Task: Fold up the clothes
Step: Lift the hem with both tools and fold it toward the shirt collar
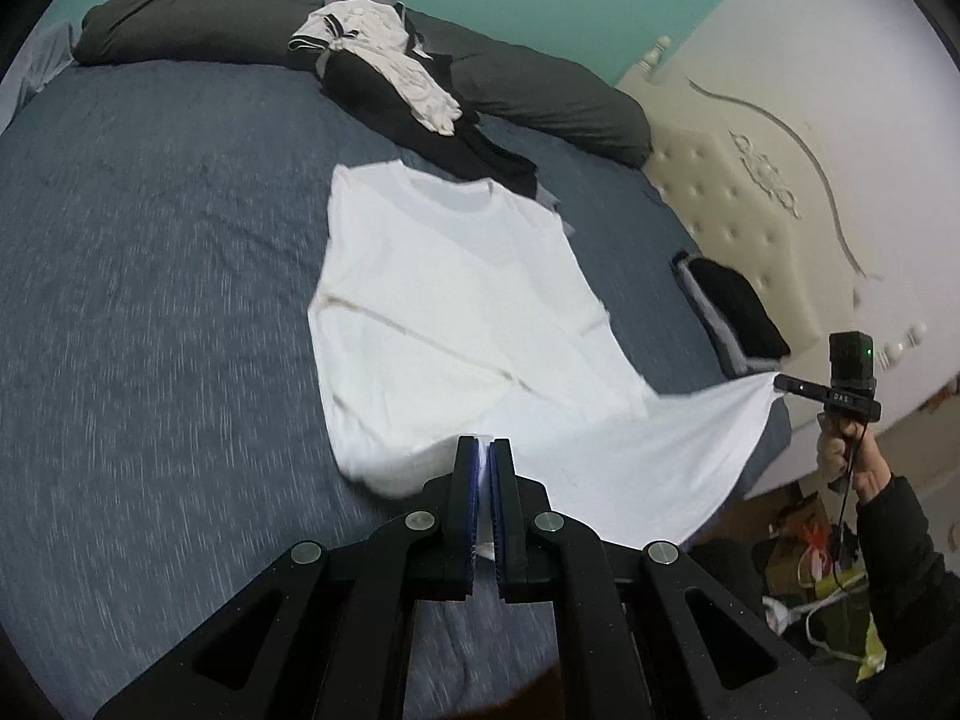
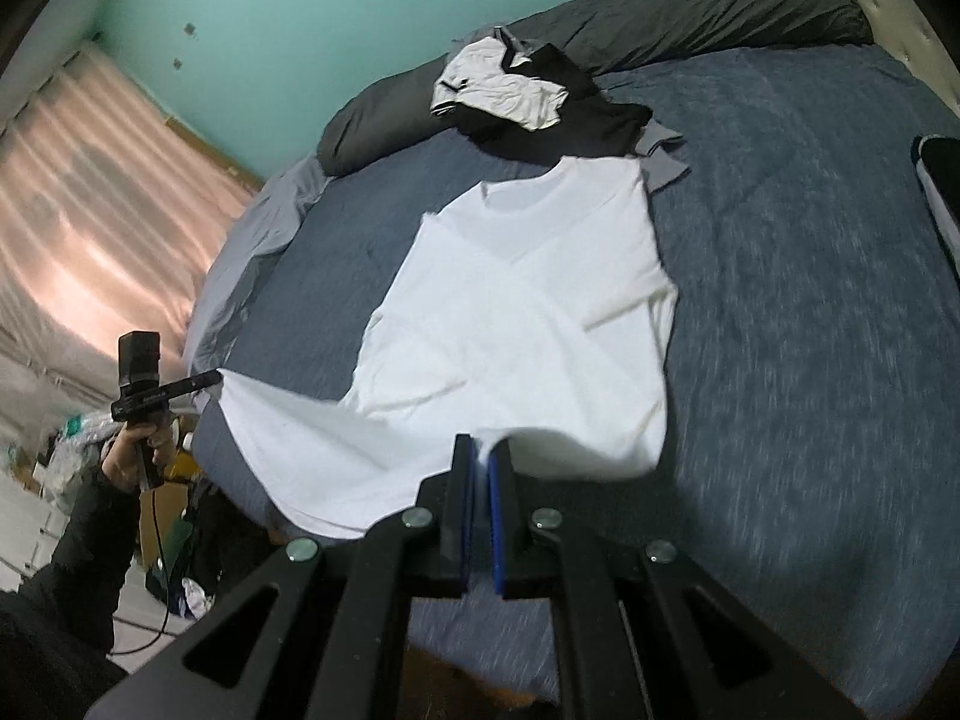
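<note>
- Left wrist view: white cotton T-shirt (image 1: 456, 312) spread on blue-grey bedspread (image 1: 150, 276), hem corner clamped by left gripper (image 1: 485, 450).
- Other hem corner clamped by right gripper (image 2: 481, 450).

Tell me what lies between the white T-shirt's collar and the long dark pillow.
A heap of black and white clothes lies there, overlapping the white T-shirt collar and resting against the dark pillow; both wrist views show it.

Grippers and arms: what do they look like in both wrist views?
Both are matte black two-finger grippers with blue pads, angular linkage arms and round silver pivot bolts. Seen from outside, each has a black box camera with a green light, white lettering on the bar, pistol handle and black cable. Sleeves are black.
</note>
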Tool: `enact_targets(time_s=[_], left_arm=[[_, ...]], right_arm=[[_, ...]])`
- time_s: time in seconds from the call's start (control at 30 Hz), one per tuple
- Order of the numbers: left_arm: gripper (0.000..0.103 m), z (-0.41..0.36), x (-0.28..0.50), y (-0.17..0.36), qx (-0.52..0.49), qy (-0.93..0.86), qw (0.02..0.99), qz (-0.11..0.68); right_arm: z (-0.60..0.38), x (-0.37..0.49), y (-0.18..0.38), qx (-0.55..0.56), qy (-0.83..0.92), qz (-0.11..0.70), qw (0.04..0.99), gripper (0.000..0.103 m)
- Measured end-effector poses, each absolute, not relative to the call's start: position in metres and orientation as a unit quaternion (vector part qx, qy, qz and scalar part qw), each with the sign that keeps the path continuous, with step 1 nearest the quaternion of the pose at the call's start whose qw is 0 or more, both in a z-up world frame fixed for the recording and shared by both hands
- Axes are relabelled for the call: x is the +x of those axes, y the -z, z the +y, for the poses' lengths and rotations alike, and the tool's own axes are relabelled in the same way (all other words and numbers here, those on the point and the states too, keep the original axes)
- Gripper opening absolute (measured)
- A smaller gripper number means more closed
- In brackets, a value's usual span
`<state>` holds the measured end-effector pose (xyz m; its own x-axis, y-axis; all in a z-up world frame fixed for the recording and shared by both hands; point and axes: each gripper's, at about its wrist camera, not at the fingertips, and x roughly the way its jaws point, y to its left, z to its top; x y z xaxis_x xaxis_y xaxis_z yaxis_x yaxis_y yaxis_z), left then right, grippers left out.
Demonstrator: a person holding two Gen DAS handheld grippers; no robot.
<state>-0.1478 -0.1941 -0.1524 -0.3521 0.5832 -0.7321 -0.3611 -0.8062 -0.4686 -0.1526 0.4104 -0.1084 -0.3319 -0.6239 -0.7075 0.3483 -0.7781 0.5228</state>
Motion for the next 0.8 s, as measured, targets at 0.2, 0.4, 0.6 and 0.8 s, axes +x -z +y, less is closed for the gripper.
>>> enact_targets(time_s=[0.2,0.4,0.6,0.8], left_arm=[[0.004,-0.189,-0.239,0.17,-0.504,-0.81,0.275,-0.124],[0.004,-0.188,-0.332,0.198,-0.509,-0.811,0.253,-0.139],[0.004,-0.187,-0.41,0.232,-0.518,-0.805,0.239,-0.166],[0.004,-0.182,-0.471,0.252,-0.516,-0.808,0.226,-0.173]], right_arm=[[0.411,-0.24,0.12,0.501,0.804,-0.159,0.279,0.004],[0.405,-0.328,0.141,0.497,0.813,-0.164,0.256,0.004],[0.402,-0.405,0.171,0.504,0.817,-0.172,0.224,0.004],[0.397,-0.479,0.185,0.498,0.827,-0.172,0.193,0.004]])
